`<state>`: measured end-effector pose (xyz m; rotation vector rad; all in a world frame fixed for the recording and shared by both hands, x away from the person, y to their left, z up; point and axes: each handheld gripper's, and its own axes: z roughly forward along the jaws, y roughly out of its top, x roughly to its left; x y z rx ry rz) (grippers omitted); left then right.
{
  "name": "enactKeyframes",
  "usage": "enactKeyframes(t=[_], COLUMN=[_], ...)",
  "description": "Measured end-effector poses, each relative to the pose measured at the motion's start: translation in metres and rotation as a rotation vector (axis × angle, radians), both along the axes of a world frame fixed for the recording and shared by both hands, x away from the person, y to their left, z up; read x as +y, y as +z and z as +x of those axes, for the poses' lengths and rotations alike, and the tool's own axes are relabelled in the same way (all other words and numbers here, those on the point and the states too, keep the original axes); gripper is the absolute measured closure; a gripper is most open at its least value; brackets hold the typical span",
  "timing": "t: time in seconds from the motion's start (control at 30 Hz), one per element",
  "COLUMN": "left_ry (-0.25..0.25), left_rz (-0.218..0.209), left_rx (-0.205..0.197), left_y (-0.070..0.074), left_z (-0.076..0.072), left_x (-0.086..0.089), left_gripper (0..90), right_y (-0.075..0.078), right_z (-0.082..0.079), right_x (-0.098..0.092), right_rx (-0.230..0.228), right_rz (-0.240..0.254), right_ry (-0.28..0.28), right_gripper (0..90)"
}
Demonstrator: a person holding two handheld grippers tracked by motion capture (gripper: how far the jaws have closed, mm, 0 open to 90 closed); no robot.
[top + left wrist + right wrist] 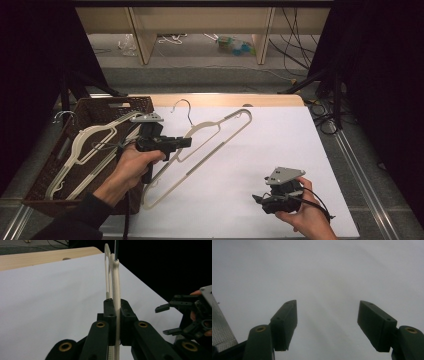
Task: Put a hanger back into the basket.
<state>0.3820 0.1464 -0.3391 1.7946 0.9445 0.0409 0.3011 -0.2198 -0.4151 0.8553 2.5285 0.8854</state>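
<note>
In the high view we see the left gripper [187, 142], a black two-jaw tool with a grey three-cornered plate on top, held in the person's left hand [131, 167]. Its jaws are pressed onto a cream plastic clothes hanger with a thin metal hook [210, 137]. The hanger lies slanted across the left half of the white table sheet [280, 145], just beside a dark brown woven basket [107, 106] at the left edge of the table. In this basket lie two other white plastic hangers [85, 145]. The right gripper [259, 198] is near the front right corner of the sheet, in the person's right hand [305, 217], well apart from the hanger, and its jaws stand apart with nothing between them.

In the left gripper view we look along the two black jaws of the left gripper [116, 315]. They pinch the cream bar of the hanger [115, 285], which runs straight away from the camera over the white sheet [50, 295]. At the right edge we see the right gripper [166, 320] with spread jaws.

In the right gripper view the fingers [284, 322] of the right gripper [327, 325] are spread wide over the plain white sheet [324, 272], and they hold nothing.
</note>
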Motion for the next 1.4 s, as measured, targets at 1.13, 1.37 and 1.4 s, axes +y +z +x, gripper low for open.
enactKeyframes(t=[1.13, 1.37, 1.4], left_ry=[0.194, 0.261, 0.267], left_rz=[0.119, 0.147, 0.151], left_rx=[-0.045, -0.034, -0.035], left_y=[0.069, 0.069, 0.069], left_z=[-0.056, -0.050, -0.048], left_x=[0.131, 0.164, 0.168], left_gripper=[86.1, 86.1, 86.1], right_y=[-0.006, -0.008, -0.008], right_z=[-0.001, 0.000, 0.001], right_x=[0.005, 0.004, 0.004], right_rx=[0.027, 0.009, 0.002], right_rz=[-0.003, 0.010, 0.013], right_ry=[0.009, -0.008, 0.001], right_gripper=[33.1, 32.9, 32.7])
